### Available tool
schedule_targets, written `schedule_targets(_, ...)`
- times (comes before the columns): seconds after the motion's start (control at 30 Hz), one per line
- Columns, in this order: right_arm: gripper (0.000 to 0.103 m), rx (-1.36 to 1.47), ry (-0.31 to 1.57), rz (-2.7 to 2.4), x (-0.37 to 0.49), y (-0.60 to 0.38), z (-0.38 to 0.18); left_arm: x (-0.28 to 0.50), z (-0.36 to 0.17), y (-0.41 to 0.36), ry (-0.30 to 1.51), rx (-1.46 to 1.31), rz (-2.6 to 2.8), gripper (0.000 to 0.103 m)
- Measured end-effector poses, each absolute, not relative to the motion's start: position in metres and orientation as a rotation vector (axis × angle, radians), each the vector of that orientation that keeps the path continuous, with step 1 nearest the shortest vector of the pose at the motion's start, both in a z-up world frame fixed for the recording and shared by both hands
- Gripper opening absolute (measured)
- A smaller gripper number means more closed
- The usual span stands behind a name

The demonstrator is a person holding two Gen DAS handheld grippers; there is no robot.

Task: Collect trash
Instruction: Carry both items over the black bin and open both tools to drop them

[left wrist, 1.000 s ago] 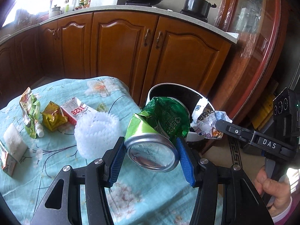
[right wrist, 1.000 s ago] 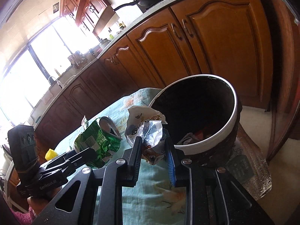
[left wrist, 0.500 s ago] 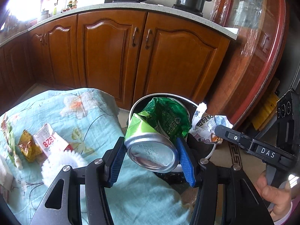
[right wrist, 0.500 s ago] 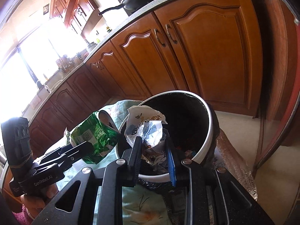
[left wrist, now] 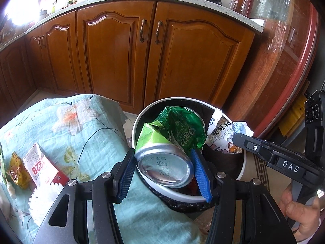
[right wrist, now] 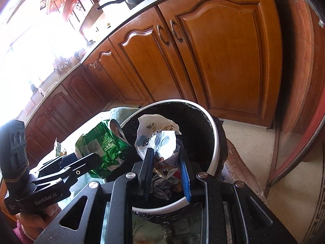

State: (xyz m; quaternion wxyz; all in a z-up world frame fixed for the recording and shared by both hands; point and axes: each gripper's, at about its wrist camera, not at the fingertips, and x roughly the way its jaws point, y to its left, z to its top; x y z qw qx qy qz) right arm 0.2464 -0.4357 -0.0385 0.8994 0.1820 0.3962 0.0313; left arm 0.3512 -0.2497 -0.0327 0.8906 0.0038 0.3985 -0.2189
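Note:
My left gripper [left wrist: 164,172] is shut on a crushed green drink can [left wrist: 172,142], silver base toward the camera, held over the near rim of a round bin [left wrist: 140,120] with a white rim and black liner. My right gripper [right wrist: 167,170] is shut on a crumpled white and blue wrapper [right wrist: 156,140] above the bin's [right wrist: 215,148] open mouth. In the right wrist view the can [right wrist: 101,144] and the left gripper [right wrist: 67,165] hang at the bin's left edge. In the left wrist view the wrapper [left wrist: 225,134] and the right gripper [left wrist: 235,137] are at the right.
A table with a teal floral cloth [left wrist: 67,134] lies left of the bin, carrying a red and white carton [left wrist: 42,166], a yellow wrapper [left wrist: 18,172] and white foam netting [left wrist: 48,199]. Wooden kitchen cabinets [left wrist: 142,50] stand behind. Trash lies in the bin's bottom [right wrist: 166,181].
Both grippers have carried their loads from over the table to above the bin. The can now hangs over the bin's near rim and the wrapper over its mouth. Both grips are unchanged.

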Motion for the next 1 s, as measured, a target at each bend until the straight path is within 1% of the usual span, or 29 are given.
schedule_targets(0.17, 0.025, 0.375, 0.831, 0.057, 0.251, -0.44, -0.042, 0.357, -0.034, -0.255, 0.835, 0.012, -0.457, 0.054)
schedule_targets(0.27, 0.03, 0.381, 0.841, 0.053, 0.254, -0.442, -0.043, 0.361, -0.036, -0.257, 0.849, 0.011, -0.462, 0.054)
schedule_targets(0.33, 0.038, 0.396, 0.848, 0.057, 0.256, -0.443, -0.044, 0.361, -0.037, -0.26, 0.866, 0.009, -0.46, 0.055)
schedule_targets(0.37, 0.052, 0.403, 0.846, 0.057, 0.257, -0.445, -0.044, 0.361, -0.037, -0.262, 0.872, 0.007, -0.457, 0.055)
schedule_targets(0.4, 0.058, 0.407, 0.84, 0.055, 0.256, -0.445, -0.043, 0.361, -0.036, -0.262, 0.873, 0.004, -0.461, 0.055)
schedule_targets(0.43, 0.058, 0.409, 0.833, 0.053, 0.255, -0.446, -0.042, 0.36, -0.035, -0.262, 0.87, 0.0, -0.467, 0.056)
schedule_targets(0.47, 0.058, 0.412, 0.828, 0.054, 0.253, -0.446, -0.041, 0.358, -0.034, -0.262, 0.865, 0.0, -0.468, 0.06)
schedule_targets(0.53, 0.058, 0.42, 0.819, 0.053, 0.25, -0.446, -0.04, 0.354, -0.032, -0.261, 0.854, 0.004, -0.462, 0.064)
schedule_targets(0.6, 0.062, 0.427, 0.808, 0.056, 0.245, -0.445, -0.038, 0.349, -0.03, -0.258, 0.85, -0.007, -0.468, 0.065)
schedule_targets(0.67, 0.065, 0.433, 0.799, 0.057, 0.24, -0.443, -0.036, 0.343, -0.029, -0.251, 0.844, -0.019, -0.463, 0.068)
schedule_targets(0.8, 0.075, 0.462, 0.779, 0.062, 0.229, -0.437, -0.035, 0.328, -0.027, -0.233, 0.839, -0.053, -0.447, 0.068)
schedule_targets(0.9, 0.078, 0.483, 0.777, 0.071, 0.221, -0.429, -0.037, 0.313, -0.026, -0.213, 0.831, -0.08, -0.434, 0.069)
schedule_targets(1.0, 0.079, 0.489, 0.78, 0.088, 0.215, -0.416, -0.039, 0.297, -0.027, -0.192, 0.819, -0.098, -0.402, 0.07)
